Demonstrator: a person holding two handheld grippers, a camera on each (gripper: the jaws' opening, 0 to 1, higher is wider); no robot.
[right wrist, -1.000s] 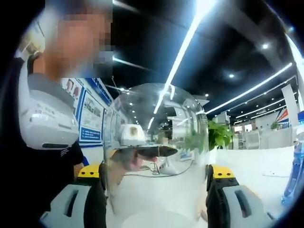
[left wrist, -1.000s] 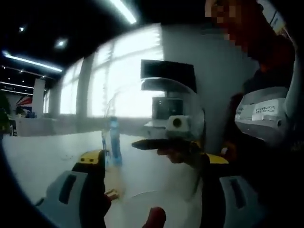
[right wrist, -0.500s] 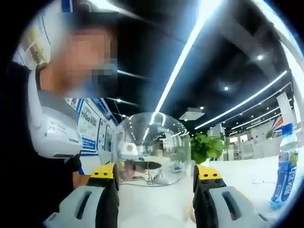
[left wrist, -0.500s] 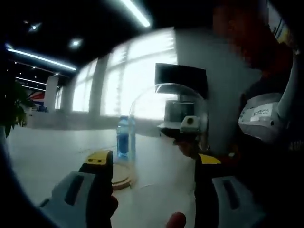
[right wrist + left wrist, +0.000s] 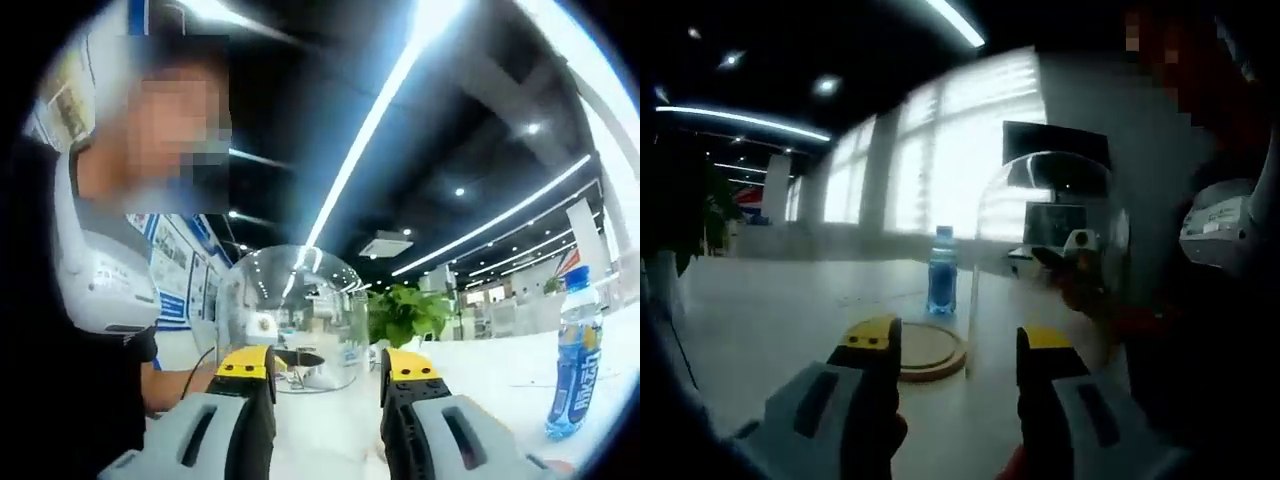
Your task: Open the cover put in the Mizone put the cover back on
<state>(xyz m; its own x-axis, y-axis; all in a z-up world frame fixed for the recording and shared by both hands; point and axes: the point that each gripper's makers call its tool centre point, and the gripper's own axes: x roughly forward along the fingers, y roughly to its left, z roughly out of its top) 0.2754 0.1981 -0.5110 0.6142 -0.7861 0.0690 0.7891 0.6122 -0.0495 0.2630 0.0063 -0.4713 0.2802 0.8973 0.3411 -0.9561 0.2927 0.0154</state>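
Left gripper view: cover (image 5: 1050,250) off, wooden base (image 5: 930,350) bare ahead of my left gripper (image 5: 958,350), Mizone (image 5: 942,272) beyond it, not loaded. Both grippers' jaws part-open; right gripper (image 5: 327,375) grip on cover: can't tell.

Left gripper view is pretty soft all over, so the label on the Mizone bottle (image 5: 942,286) is unreadable. The clear dome cover (image 5: 1045,250) smears whatever sits behind it, and its lower edge gets lost, so can't tell if it touches the bench (image 5: 770,320). The wooden base (image 5: 930,351) is partly behind the left tongs (image 5: 952,345). In the right gripper view the bottle's bottom fades into the rim.
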